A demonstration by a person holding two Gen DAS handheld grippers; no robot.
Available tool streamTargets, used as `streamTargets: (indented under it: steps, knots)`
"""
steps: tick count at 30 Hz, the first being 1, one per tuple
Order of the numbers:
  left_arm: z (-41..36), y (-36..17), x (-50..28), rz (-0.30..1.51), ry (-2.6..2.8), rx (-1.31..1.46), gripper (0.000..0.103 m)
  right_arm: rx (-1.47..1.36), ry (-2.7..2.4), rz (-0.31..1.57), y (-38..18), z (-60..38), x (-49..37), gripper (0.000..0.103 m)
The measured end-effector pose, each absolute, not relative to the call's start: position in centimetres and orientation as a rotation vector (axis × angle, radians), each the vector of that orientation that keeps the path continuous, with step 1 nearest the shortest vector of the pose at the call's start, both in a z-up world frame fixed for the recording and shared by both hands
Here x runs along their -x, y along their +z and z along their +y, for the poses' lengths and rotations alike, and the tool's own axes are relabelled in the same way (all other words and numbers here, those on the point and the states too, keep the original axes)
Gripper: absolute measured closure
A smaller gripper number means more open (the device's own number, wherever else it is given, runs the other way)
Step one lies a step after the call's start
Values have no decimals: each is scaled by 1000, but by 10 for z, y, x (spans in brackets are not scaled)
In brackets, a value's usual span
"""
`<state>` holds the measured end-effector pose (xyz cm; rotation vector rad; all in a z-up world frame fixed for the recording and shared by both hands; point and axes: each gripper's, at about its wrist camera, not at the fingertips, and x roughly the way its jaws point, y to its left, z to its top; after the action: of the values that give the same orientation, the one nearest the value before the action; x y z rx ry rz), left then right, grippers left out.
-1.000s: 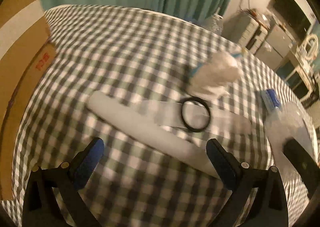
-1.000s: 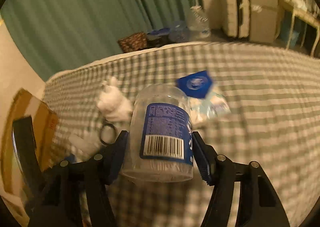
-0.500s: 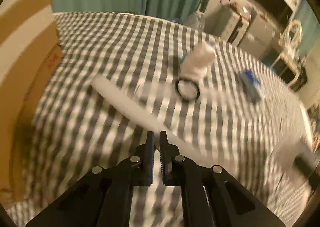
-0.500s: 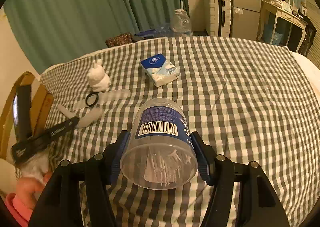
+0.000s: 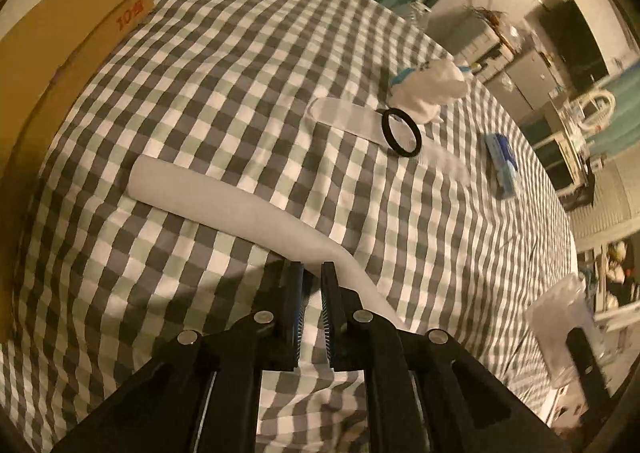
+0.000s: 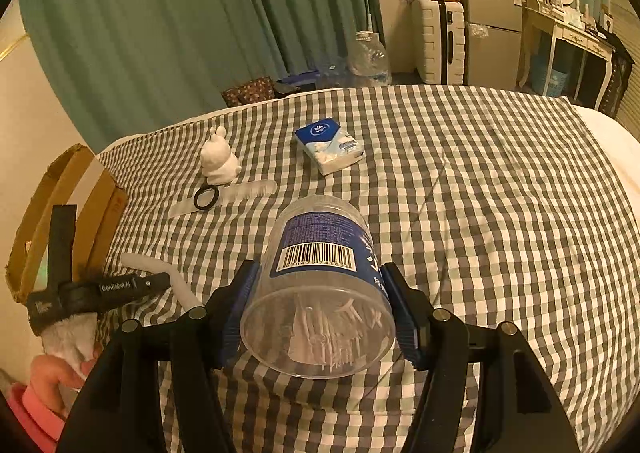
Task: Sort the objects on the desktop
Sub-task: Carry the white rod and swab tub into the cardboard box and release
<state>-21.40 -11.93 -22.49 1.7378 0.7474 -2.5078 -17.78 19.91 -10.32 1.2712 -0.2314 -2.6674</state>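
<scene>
My right gripper [image 6: 320, 301] is shut on a clear plastic jar [image 6: 320, 289] with a blue label, held above the checked cloth. My left gripper [image 5: 311, 273] is shut, its tips at the long white shoehorn-like piece [image 5: 224, 209]; whether it pinches it I cannot tell. The piece also shows in the right wrist view [image 6: 168, 273]. Farther off lie a clear comb [image 5: 348, 119] with a black ring [image 5: 401, 132] on it, a white rabbit figure [image 5: 428, 87] and a blue tissue pack [image 5: 502, 163].
A cardboard box [image 5: 60, 53] stands at the table's left edge, also in the right wrist view [image 6: 68, 205]. The checked cloth [image 6: 500, 193] covers the table. Green curtains, a suitcase and a small fridge stand beyond the table.
My left gripper has closed from wide open and dropped to the white curved piece. My right gripper has lifted and drawn back with the jar.
</scene>
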Motion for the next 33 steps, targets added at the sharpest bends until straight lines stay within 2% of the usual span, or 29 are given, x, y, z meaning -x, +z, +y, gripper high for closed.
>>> streamTargets:
  steps: [1, 4, 6, 8, 13, 14, 16, 17, 20, 23, 33]
  knots:
    - [-121, -224, 214, 766, -2492, -1743, 90, -1272, -2667, -239, -104, 201, 179, 41]
    - [-125, -221, 215, 834, -2465, -1696, 61, -1279, -2667, -263, -108, 203, 183, 41]
    - [-125, -220, 217, 910, -2462, -1664, 21, -1285, -2672, -268, -110, 205, 186, 41]
    - [-121, -219, 218, 930, -2455, -1645, 18, -1281, -2672, -261, -111, 207, 188, 41]
    - [-101, -226, 234, 827, -2448, -1655, 18, -1286, -2669, -251, -113, 212, 190, 41]
    - [-98, -227, 236, 801, -2457, -1639, 20, -1289, -2669, -253, -113, 213, 190, 41]
    - [-96, -224, 236, 707, -2465, -1576, 64, -1290, -2670, -255, -113, 216, 190, 41]
    - [-98, -222, 233, 679, -2472, -1538, 95, -1290, -2673, -257, -113, 217, 190, 41]
    - [-108, -213, 222, 738, -2497, -1425, 95, -1290, -2684, -268, -113, 220, 190, 41]
    - [-111, -197, 211, 678, -2549, -1371, 95, -1276, -2691, -266, -110, 220, 188, 41]
    - [-78, -84, 166, 265, -2849, -1098, 95, -1140, -2709, -196, -61, 183, 164, 41]
